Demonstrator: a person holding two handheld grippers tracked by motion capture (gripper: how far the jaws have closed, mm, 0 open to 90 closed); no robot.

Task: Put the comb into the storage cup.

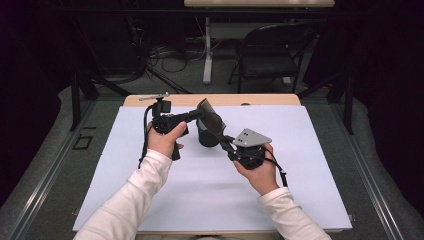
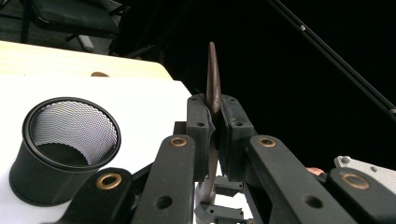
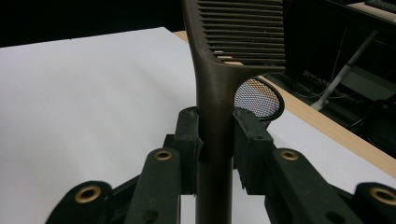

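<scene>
So right now I've got a dark brown plastic comb [image 1: 212, 120] pinched between both of my hand-held grippers, up in the air over the table [image 1: 300, 190]. My right hand-held gripper [image 3: 215, 140] is clamped on the handle, the smooth rounded stem, and my left hand-held gripper [image 2: 214, 135] is closed tight on the flat toothed end, which I see edge-on as a thin blade between the pads. The comb's long axis runs slanted from my right hand up toward my left. The black wire mesh cup [image 1: 206, 136] stands upright on the white sheet just below the comb, mouth open to the top, nearer my left hand. To my eye the next bit hinges on getting that long axis tipped vertical over the cup's round opening. The mesh is fine and stiff-looking, the comb teeth are thin, close and even.
</scene>
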